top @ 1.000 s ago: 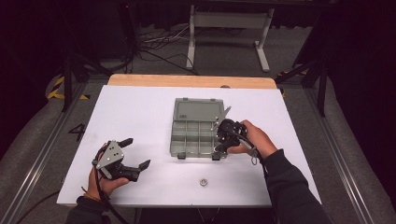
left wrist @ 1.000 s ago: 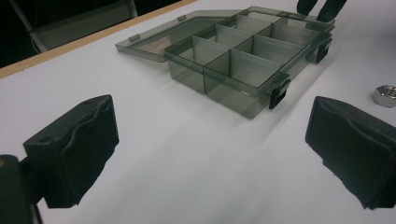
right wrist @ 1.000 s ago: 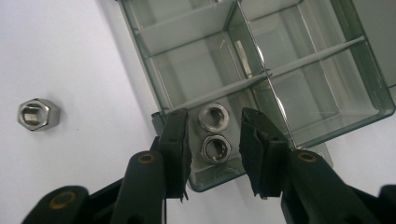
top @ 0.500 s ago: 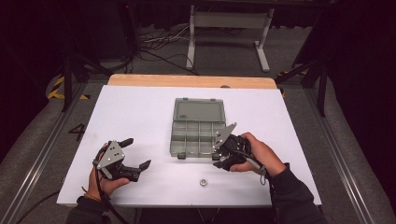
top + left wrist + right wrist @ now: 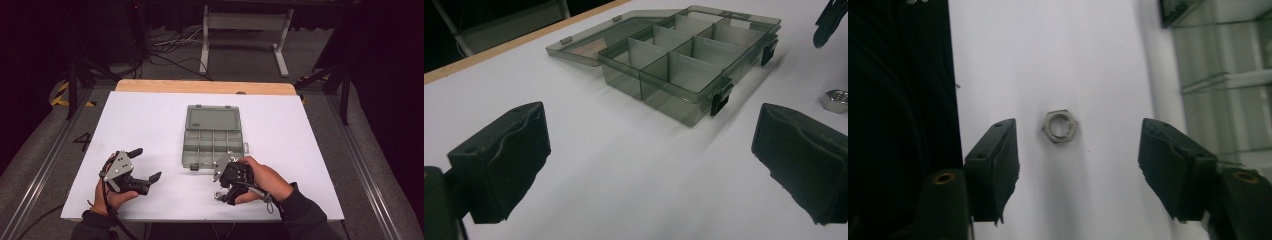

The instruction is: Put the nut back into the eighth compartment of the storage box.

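Hovering over the white bench (image 5: pixel 150 120), my right fingers (image 5: pixel 1078 165) have just been opening; the hex nut (image 5: pixel 1060 126) lies between them untouched, near the open box (image 5: pixel 210 142); left fingers (image 5: pixel 649 165) apart

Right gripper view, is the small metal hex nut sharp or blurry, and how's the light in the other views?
Right gripper view: the small silver metal hex nut is fairly sharp with a soft shadow, while the near black fingers look softer. Left gripper view: even light on the translucent grey plastic compartment box. High view: the bright white table sits against dark surroundings.
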`<state>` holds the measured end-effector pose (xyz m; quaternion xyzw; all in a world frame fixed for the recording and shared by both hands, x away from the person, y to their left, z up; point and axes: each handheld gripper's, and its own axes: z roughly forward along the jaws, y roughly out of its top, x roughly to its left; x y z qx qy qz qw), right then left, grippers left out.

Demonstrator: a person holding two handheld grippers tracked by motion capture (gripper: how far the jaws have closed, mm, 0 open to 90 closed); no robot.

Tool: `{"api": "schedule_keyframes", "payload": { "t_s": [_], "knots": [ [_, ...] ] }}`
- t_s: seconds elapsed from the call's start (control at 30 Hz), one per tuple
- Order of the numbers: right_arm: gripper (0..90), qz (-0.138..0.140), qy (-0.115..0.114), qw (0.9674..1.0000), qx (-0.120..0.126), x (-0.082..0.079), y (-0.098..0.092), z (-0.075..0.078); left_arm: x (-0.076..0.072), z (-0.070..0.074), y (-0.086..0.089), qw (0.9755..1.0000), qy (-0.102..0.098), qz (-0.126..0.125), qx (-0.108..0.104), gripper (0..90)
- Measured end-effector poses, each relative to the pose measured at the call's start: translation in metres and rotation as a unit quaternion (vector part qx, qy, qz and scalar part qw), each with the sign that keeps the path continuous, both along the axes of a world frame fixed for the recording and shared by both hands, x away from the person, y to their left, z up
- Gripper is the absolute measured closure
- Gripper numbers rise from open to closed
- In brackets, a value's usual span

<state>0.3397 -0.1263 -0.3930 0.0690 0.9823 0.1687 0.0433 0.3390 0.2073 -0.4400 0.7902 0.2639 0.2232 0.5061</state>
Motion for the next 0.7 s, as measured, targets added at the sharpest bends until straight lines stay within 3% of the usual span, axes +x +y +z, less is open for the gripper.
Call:
{"api": "schedule_keyframes", "payload": {
  "t_s": [0.13, 0.33, 0.47, 0.6, 0.7],
  "knots": [
    [19.6, -0.007, -0.002, 0.9999, -0.012, -0.001, 0.006, -0.009, 0.0, 0.0, 0.0, 1.0, -0.001, -0.001, 0.001, 2.7],
    [20.3, -0.007, 0.01, 0.9994, -0.031, 0.002, 0.013, -0.022, -0.001, 0.0, 0.0, 1.0, -0.001, -0.001, 0.001, 2.7],
    [33.7, -0.006, 0.021, 0.9988, -0.044, 0.006, 0.016, -0.032, 0.0, 0.0, 0.0, 1.0, 0.002, -0.001, 0.001, 2.7],
    [40.1, -0.009, 0.028, 0.9988, -0.039, 0.007, 0.016, -0.034, 0.0, 0.0, 0.0, 1.0, 0.002, -0.001, 0.002, 2.7],
    [50.9, -0.012, 0.029, 0.999, -0.033, 0.008, 0.015, -0.033, 0.0, 0.0, 0.0, 1.0, 0.003, -0.002, 0.002, 2.7]
  ]
}}
